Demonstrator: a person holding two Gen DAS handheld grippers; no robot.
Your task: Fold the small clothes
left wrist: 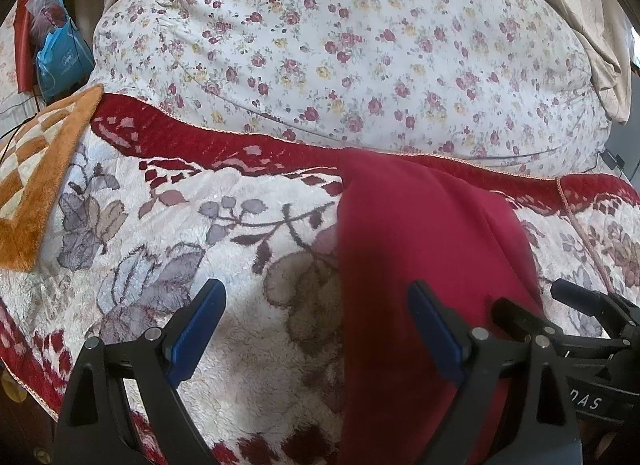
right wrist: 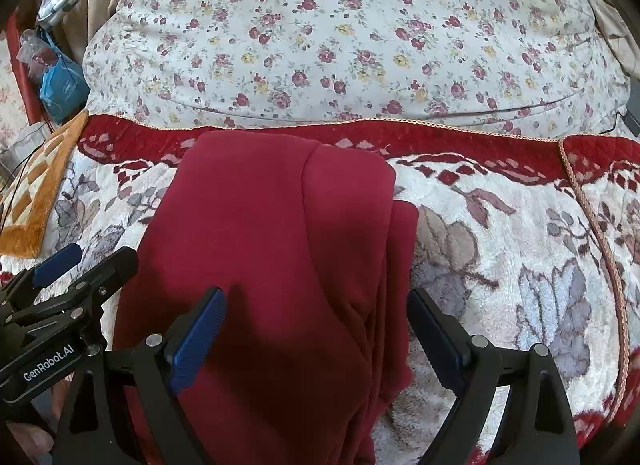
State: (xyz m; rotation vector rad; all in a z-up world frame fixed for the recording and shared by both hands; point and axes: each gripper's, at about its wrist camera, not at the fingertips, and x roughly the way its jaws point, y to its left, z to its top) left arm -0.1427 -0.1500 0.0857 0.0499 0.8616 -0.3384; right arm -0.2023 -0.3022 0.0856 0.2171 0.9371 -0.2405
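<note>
Left wrist view: left gripper [left wrist: 316, 301] held wide, nothing clamped, above plush floral blanket [left wrist: 180, 233]; red garment [left wrist: 420, 245] laid under right finger. Right wrist view: right gripper [right wrist: 316, 305] spread wide over folded red garment [right wrist: 272, 233], nothing gripped; flowered quilt [right wrist: 340, 37] seen behind.

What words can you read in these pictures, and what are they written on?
"GenRobot.AI": white letters on the black body of the left gripper, seen in the right wrist view.
"DAS": the visible end of a cut-off word on the black body of the right gripper, seen in the left wrist view.
Print on the blue bag: too small and blurred to read.
</note>
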